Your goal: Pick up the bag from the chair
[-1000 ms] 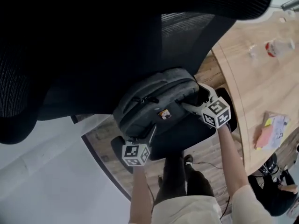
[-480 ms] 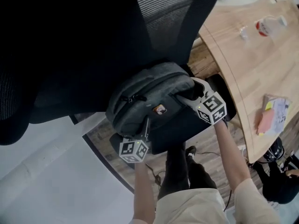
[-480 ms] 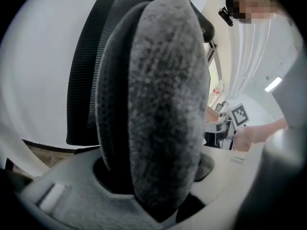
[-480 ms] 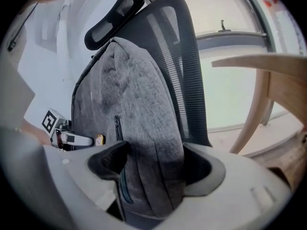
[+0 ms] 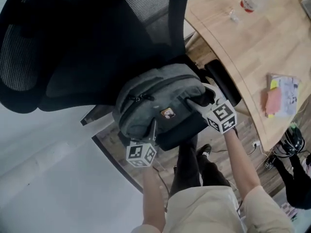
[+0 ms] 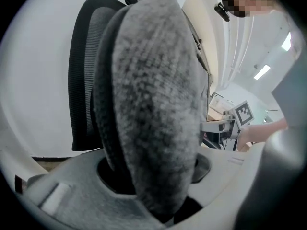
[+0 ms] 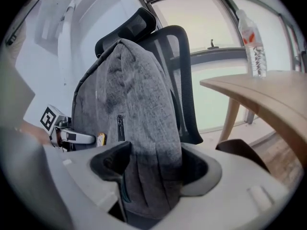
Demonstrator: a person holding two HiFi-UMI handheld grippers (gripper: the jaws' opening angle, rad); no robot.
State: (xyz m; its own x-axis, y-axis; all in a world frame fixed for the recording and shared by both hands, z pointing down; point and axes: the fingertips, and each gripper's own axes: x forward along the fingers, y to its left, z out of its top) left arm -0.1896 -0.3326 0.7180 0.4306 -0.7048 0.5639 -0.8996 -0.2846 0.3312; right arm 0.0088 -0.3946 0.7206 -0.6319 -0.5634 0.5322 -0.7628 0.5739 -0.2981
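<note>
A grey fabric bag (image 5: 155, 101) is held between both grippers in front of the black mesh office chair (image 5: 87, 38). My left gripper (image 5: 150, 132) is shut on the bag's near edge; in the left gripper view the bag (image 6: 153, 104) fills the space between the jaws. My right gripper (image 5: 201, 101) is shut on the bag's right side, and in the right gripper view the grey cloth (image 7: 139, 128) is pinched between its jaws. The chair back (image 7: 168, 66) stands right behind the bag.
A curved wooden table (image 5: 252, 47) lies to the right, with a plastic bottle (image 5: 252, 0) and a pink and yellow packet (image 5: 281, 93) on it. The chair's black armrest (image 5: 223, 81) sits close beside the right gripper. White floor (image 5: 53, 178) spreads to the left.
The bag has come up and away from the chair seat with both grippers on it. The view has shifted, with chair and table sliding left and up in the frame.
</note>
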